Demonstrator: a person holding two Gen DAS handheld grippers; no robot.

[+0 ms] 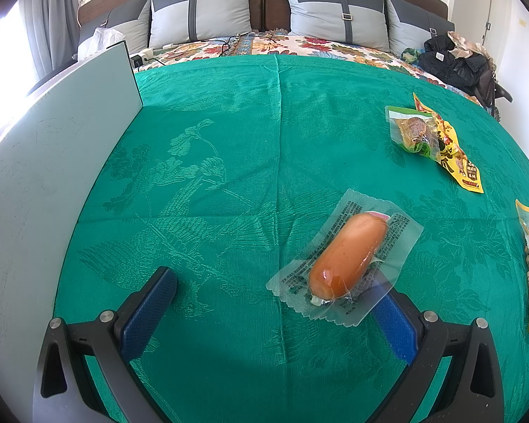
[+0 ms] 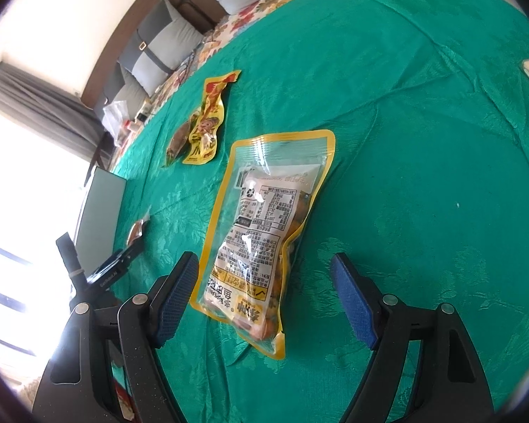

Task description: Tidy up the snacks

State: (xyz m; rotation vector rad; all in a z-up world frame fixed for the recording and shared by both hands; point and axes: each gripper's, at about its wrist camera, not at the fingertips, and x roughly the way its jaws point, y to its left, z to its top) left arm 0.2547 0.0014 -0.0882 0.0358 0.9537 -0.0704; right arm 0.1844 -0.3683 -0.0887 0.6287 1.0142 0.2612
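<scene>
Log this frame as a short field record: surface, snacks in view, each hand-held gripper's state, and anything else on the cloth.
surface: green tablecloth
left hand-held gripper: open, empty; sausage pack overlaps its right finger
right hand-held gripper: open, empty; yellow-edged nut bag lies flat between its fingers
other snacks: yellow pouch against a clear green-edged pack, both on the cloth
board: pale panel at the cloth's left edge
background: grey cushions

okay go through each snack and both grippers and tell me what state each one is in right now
Left gripper: open, empty.
Right gripper: open, empty.
Sausage pack: sealed, lying flat, one corner over a finger.
Peanut bag: sealed, flat, label side up.
Yellow snack pouch: crumpled, lying flat.
Green snack pack: sealed, flat.
</scene>
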